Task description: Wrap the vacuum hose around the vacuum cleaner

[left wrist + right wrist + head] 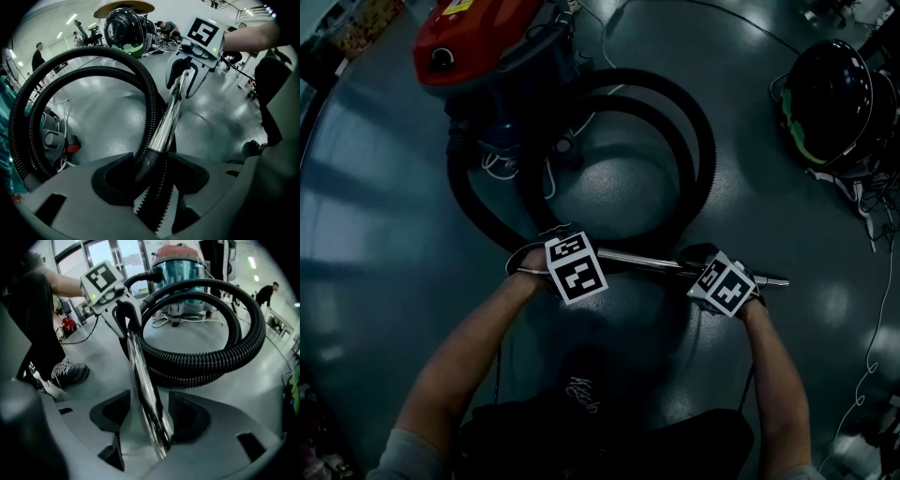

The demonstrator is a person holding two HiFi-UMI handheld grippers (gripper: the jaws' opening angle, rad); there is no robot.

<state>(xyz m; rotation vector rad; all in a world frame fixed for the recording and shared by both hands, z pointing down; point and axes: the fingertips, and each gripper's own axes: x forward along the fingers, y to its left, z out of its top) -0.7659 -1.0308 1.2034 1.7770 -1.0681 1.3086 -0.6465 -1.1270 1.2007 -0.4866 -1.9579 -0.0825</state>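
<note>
Chrome wand (pixel 143 380) lies, seemingly loose, inside the open right tool (pixel 150 414).

Left gripper (pixel 150 178) & right gripper (pixel 145 414): grey bodies, blk pads (pixel 112 180), cube (pixel 575 268) w/ b&w square markers on each. Person wears short grey sleeves (pixel 403 455), dark trousers (pixel 609 445), blk shoe (pixel 68 373) w/ white laces.

A glossy grey floor (pixel 384 187) threw back pale patches of glare under white ceiling strip lights (pixel 70 19) in a large, bright hall. A plain white wall (pixel 173 9) closed one side; tall dark-framed glazed panels (pixel 101 251) stood at another.
</note>
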